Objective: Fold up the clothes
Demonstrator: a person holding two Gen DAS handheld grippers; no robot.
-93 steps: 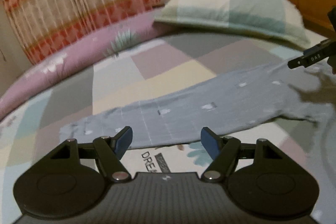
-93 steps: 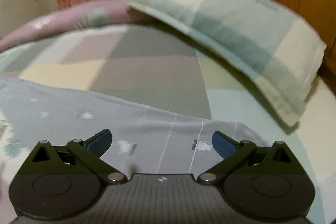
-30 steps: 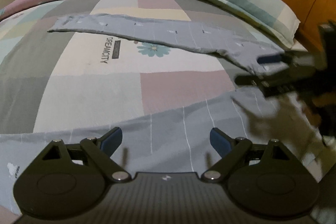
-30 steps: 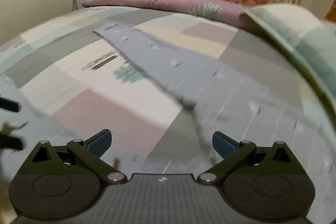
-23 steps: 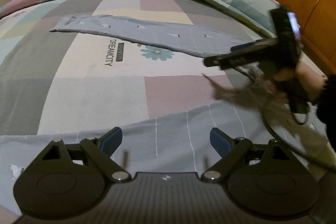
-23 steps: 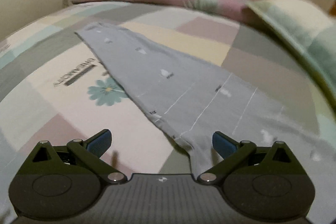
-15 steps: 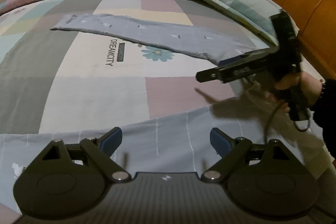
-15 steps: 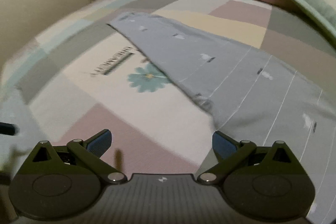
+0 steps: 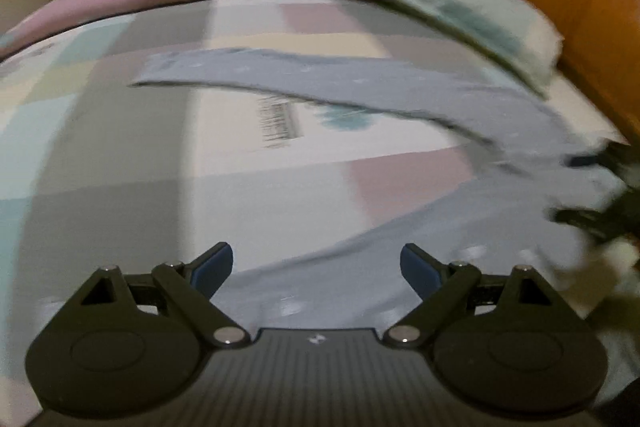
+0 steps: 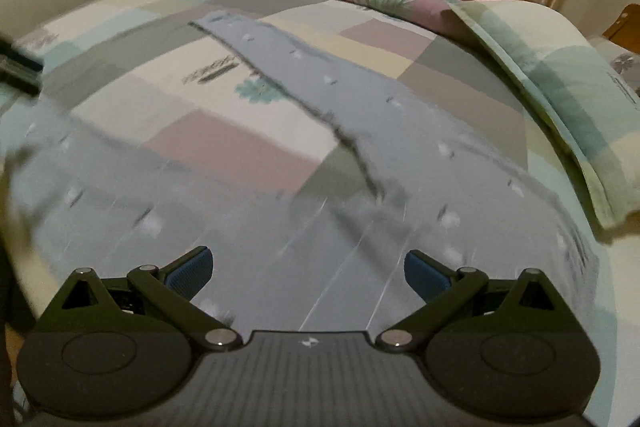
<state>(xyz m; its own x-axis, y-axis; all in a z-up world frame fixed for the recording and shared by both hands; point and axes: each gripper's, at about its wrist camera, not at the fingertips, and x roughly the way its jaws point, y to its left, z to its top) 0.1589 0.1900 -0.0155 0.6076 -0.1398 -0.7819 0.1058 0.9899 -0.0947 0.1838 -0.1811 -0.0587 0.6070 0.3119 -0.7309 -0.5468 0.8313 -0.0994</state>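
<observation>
— Risk was judged first: with the trousers (image 10: pixel 248 211) spread in a wide V on the bed (image 10: pixel 240 143), one leg could be dragged askew if only a single layer were pinched, and the blur in both views suggested an approach too quick for a clean grip.

— Were the jaws seen apart?

— Both were. The left gripper (image 9: pixel 316 265) and the right gripper (image 10: pixel 308 271) were spread wide, with nothing clamped.

— Where were the trousers placed?

— In the right view, grey cloth was seen just beyond the fingertips at twelve o'clock, one leg running off to eleven o'clock. In the left view, cloth was seen from twelve to two o'clock, near the pillow (image 9: pixel 460 3).
</observation>
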